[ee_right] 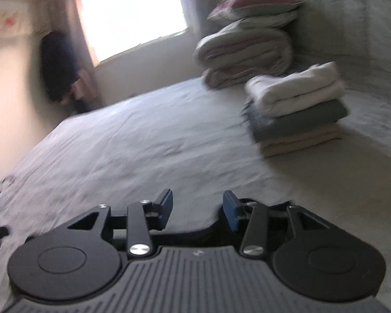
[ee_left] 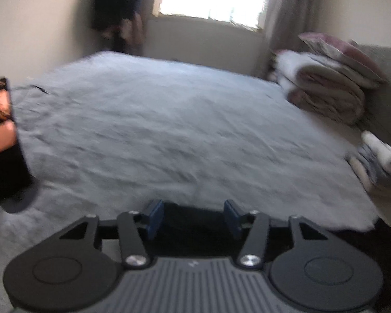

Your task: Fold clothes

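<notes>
Your left gripper (ee_left: 193,217) stands with jaws apart over a black garment (ee_left: 195,232) at the near edge of the bed (ee_left: 169,130), pads not pressing it. Your right gripper (ee_right: 198,210) is also parted, holding nothing. The folded stack (ee_right: 297,109) sits near the bed's far right corner.
</notes>
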